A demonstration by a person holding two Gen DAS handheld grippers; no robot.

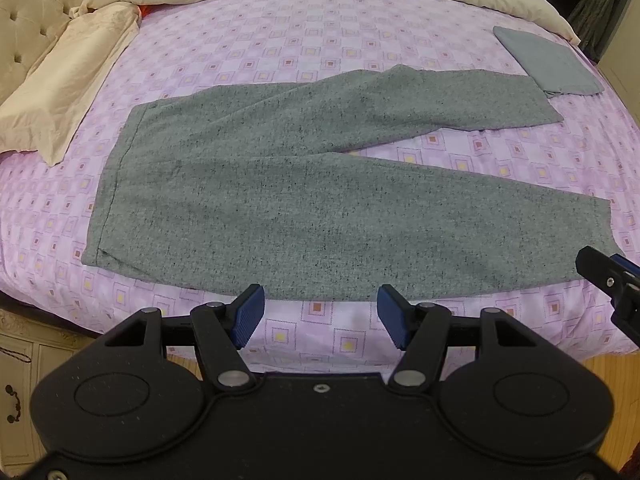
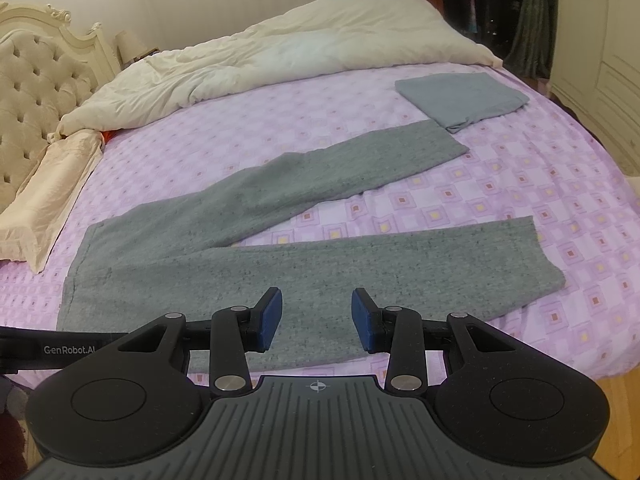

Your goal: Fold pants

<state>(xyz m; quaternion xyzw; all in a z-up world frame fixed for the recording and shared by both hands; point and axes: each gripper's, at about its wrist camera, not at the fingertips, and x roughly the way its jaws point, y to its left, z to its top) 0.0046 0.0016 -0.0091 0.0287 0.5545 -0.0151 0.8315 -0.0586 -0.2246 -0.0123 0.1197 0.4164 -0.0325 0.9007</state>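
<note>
Your left gripper hangs over the bed's near edge, jaws apart and empty, just short of the speckled grey knit pants. Your right gripper hovers above the nearer leg, jaws likewise apart, gripping nothing. The pants lie flat on the lilac square-patterned bedsheet (waistband at left, legs splayed rightward). Beyond them rest a folded blue-grey cloth and a rumpled cream duvet.

I've got the grey flecked pants lying flat and unfolded on the bed, waistband toward the headboard, legs splayed apart in a V toward the foot.
</note>
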